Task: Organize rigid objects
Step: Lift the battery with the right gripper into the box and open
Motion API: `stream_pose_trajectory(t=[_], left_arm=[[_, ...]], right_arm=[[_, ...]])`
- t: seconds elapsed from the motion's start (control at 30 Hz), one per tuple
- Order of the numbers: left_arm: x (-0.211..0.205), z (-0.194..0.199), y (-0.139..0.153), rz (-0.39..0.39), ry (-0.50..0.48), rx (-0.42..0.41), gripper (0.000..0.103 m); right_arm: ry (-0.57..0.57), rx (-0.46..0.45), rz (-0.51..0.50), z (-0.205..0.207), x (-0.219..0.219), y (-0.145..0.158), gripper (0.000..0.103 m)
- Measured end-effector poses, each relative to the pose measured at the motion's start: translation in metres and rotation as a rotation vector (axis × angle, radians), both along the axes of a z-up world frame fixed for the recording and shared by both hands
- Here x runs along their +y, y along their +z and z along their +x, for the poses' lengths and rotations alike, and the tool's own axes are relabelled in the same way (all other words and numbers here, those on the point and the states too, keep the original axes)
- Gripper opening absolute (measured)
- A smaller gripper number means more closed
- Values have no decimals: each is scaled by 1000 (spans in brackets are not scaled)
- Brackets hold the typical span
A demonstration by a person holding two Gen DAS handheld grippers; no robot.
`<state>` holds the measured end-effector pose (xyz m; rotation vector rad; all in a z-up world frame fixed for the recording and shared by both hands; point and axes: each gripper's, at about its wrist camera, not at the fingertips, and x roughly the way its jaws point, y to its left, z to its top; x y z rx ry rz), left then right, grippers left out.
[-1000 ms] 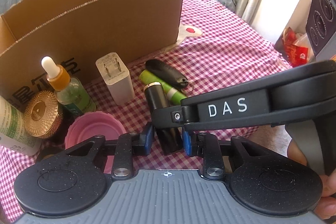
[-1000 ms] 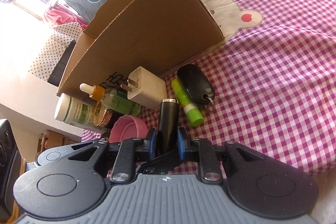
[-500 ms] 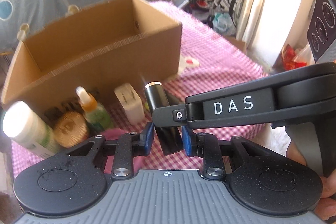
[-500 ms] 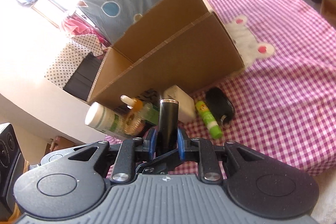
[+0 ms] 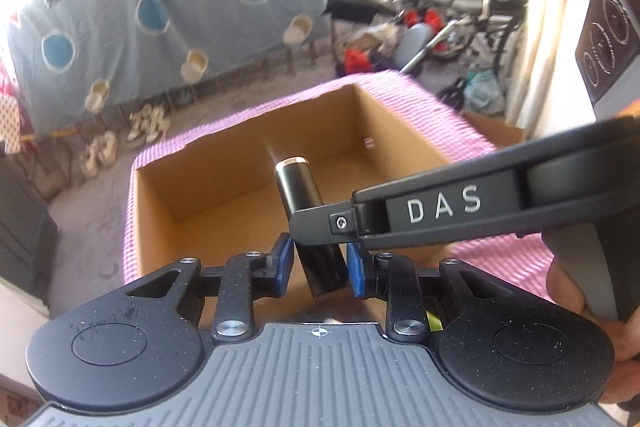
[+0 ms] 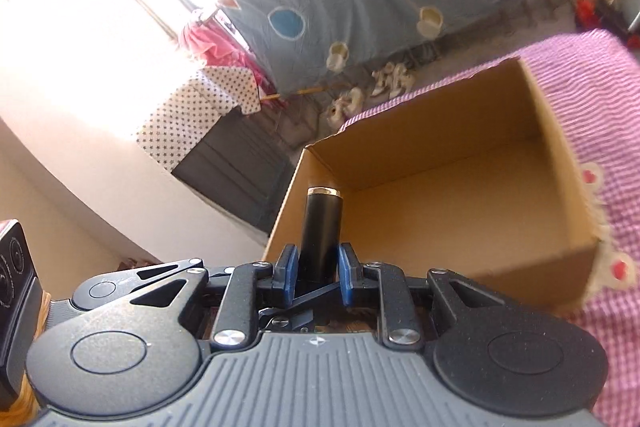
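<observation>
Both grippers have gone up since a second ago, and the black tube has gone up with them, off the cloth and away from the bottles and other small things that lay beside it. Now the tube point(image 5: 310, 223) hangs in the air over the open box point(image 5: 168, 195), with its gold-ringed end pointing up and away. The left gripper point(image 5: 319, 267) has its blue pads point(image 5: 285, 265) on both sides of the low end of the tube, pressed in close on it. The right gripper point(image 6: 319, 277) squeezes the same tube point(image 6: 322, 231) from its own side, with a blue pad point(image 6: 290, 277) tight on each side. In the left view the right gripper's black finger point(image 5: 420, 215) reaches across from the right and sits against the tube's middle. A hand point(image 5: 576, 303) shows at the right edge, wrapped around the right gripper's handle. The box point(image 6: 460, 203) sits on the pink checked cloth point(image 6: 592, 87), and no thing can be seen inside it. Behind the table hangs a blue cloth point(image 5: 168, 7) with round spots.
</observation>
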<state>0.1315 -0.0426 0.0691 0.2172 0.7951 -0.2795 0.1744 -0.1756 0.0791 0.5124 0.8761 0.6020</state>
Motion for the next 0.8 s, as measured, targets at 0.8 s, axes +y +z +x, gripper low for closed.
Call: stream_pose_trajectory(t=[0.8], left_arm=[[52,160,-63,121,200,356,31]], right_arm=[[-3,480,14,206,81,-111,23]])
